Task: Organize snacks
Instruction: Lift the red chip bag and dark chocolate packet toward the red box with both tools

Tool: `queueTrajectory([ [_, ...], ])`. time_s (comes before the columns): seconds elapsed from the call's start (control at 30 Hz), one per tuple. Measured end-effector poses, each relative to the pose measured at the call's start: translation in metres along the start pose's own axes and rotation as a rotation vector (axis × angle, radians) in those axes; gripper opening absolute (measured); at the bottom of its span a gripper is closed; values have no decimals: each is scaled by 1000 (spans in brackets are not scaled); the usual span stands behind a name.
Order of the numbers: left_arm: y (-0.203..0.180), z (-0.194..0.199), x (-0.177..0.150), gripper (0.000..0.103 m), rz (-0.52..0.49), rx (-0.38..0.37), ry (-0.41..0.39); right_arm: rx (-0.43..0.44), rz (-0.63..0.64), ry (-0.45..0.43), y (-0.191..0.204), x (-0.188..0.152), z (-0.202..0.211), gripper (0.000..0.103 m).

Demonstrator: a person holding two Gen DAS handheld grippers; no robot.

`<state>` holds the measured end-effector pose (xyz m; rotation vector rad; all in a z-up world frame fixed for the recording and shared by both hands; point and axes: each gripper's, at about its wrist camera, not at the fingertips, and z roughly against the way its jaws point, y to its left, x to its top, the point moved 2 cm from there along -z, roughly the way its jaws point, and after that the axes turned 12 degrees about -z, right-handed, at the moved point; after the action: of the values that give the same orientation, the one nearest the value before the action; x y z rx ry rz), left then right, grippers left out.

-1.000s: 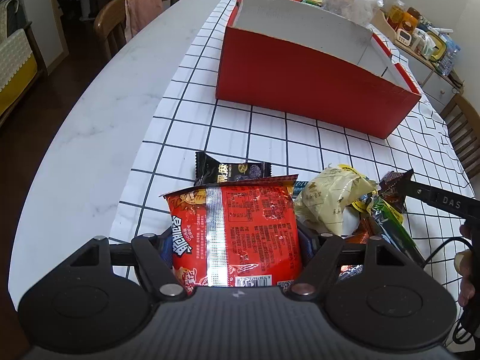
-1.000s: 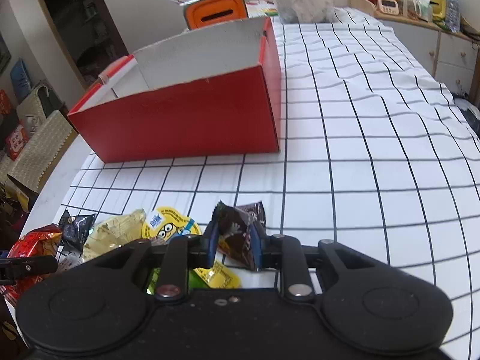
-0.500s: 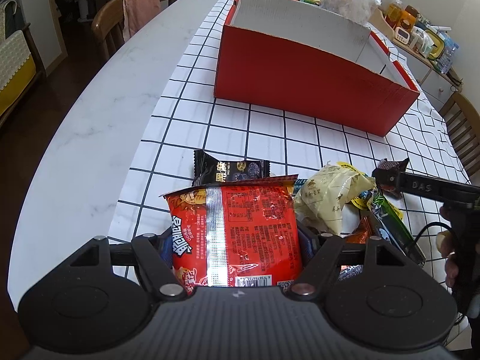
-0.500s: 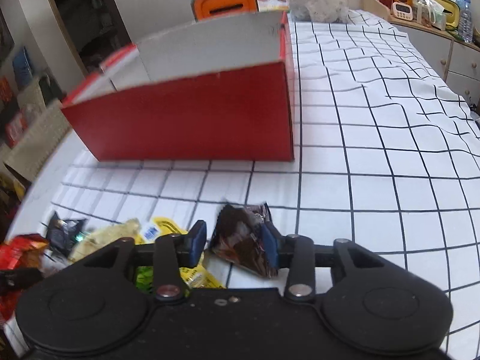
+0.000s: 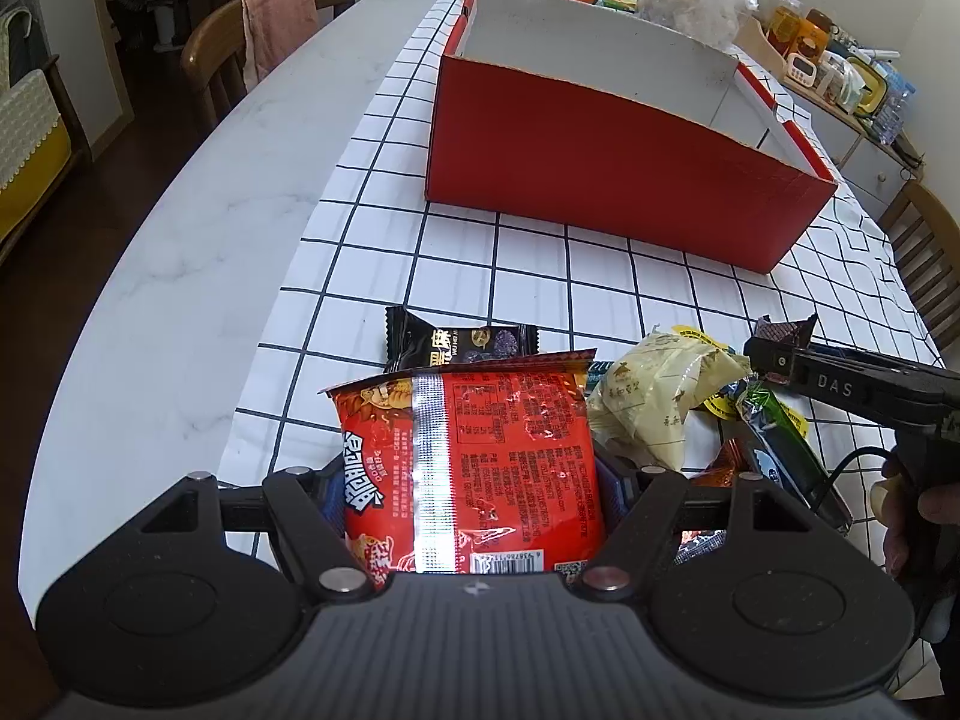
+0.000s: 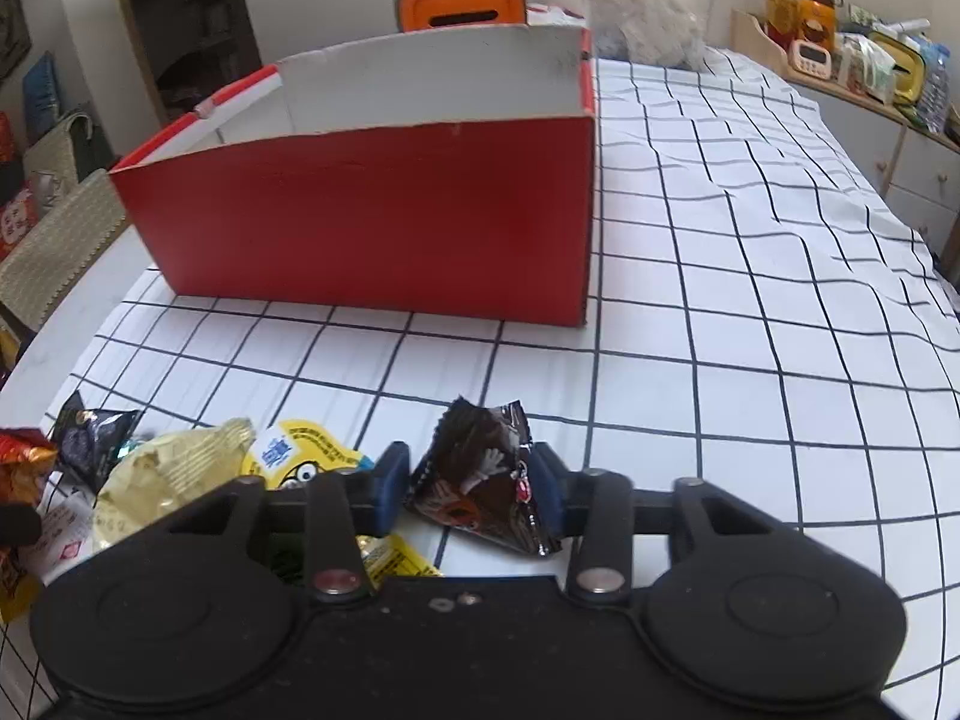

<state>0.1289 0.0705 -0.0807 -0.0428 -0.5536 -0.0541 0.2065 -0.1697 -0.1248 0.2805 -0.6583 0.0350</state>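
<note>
Early stage, judging by the box (image 5: 612,180): its visible inside shows no snacks. Left gripper (image 5: 474,480) is clamped on a glossy red foil bag (image 5: 474,450), low over the surface. Crinkled packets (image 5: 660,402) lie heaped beside. Right gripper (image 6: 474,483) pinches a dark wrinkled pouch (image 6: 480,480).

- left gripper (image 5: 471,480): jaws spread wide, clamped on red packet (image 5: 474,462), which fills the gap between the pads
- right gripper (image 6: 474,483): jaws narrow, pinching brown packet (image 6: 486,474); packet tip pokes past the fingertips
</note>
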Motion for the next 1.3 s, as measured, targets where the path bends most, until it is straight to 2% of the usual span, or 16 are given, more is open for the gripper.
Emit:
queueTrajectory([
  [0.13, -1, 3, 0, 73, -4, 0, -10, 27, -10, -24, -3, -1, 6, 27],
  [0.37, -3, 16, 4, 74, -18, 5, -50, 81, -18, -89, -5, 0, 33, 26],
  [0.57, -5, 30, 22, 74, -32, 27, -103, 117, 2, -150, 1, 15, 63, 26],
  [0.87, -8, 51, 76, 74, -75, 87, -229, 141, 6, -227, 11, 56, 85, 26],
  [1.07, -11, 49, 121, 74, -108, 104, -294, 137, 8, -255, 16, 89, 85, 26],
  [1.3, -12, 9, 166, 74, -134, 115, -272, 106, 24, -234, 25, 118, 59, 26],
])
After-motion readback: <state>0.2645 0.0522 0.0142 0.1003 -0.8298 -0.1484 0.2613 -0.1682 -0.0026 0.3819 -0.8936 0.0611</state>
